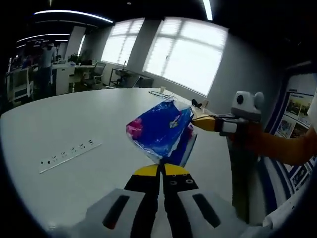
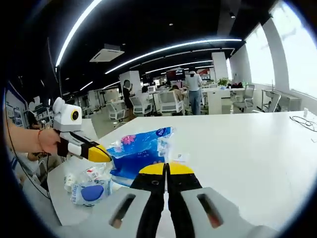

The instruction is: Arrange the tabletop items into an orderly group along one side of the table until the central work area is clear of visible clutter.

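Blue plastic with a pink patch makes up the single packet [image 1: 162, 131] pinched between both tools and lifted above the white table [image 1: 59, 124]. In the left gripper view, the left gripper [image 1: 161, 171] has its yellow-tipped jaws pressed together on the packet's near lower edge, directly ahead of its tips. The right gripper [image 1: 198, 120] enters from the right, its jaws pinched onto the packet's far side. Printing on the wrapper is too blurred to read. Left of the tips, one white power strip [image 1: 70, 153] lies flat on the table.

In the right gripper view, the right gripper [image 2: 167, 170] is closed on the packet [image 2: 141, 151]. The left gripper [image 2: 99, 154], carried by a hand [image 2: 47, 140], grips the packet's left end. Below that end, two small white-and-blue packs [image 2: 89, 188] rest on the table's [image 2: 247, 148] near edge; their labels are illegible. Farther right, a black cable [image 2: 303, 122] lies on the tabletop.
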